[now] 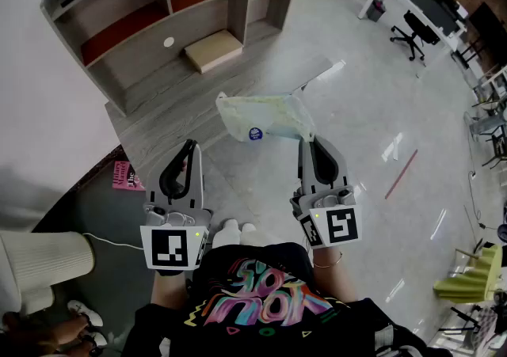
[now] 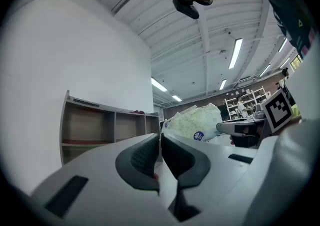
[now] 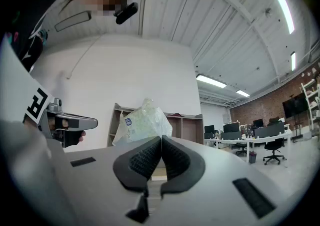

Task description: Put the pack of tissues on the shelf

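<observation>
**Aloft: pack of tissues [image 1: 265,116], short of the shelf [image 1: 142,70]**

Room: open office with a glossy pale-grey floor [image 1: 356,110] streaked with light glare. The shelf is grey wood-grain and stands against a white wall; its open compartments have red-lined boards. A flat beige box [image 1: 212,50] lies on its low ledge. A black office chair [image 1: 408,31] sits far right.

Your right tongs [image 1: 307,140] are clenched on a corner of the pack, which is soft, crinkled pale-green film with a round blue sticker. It hangs over the floor in front of the shelf.

Your left tongs [image 1: 190,146] are clamped together and empty, ribbed black pads touching.
</observation>
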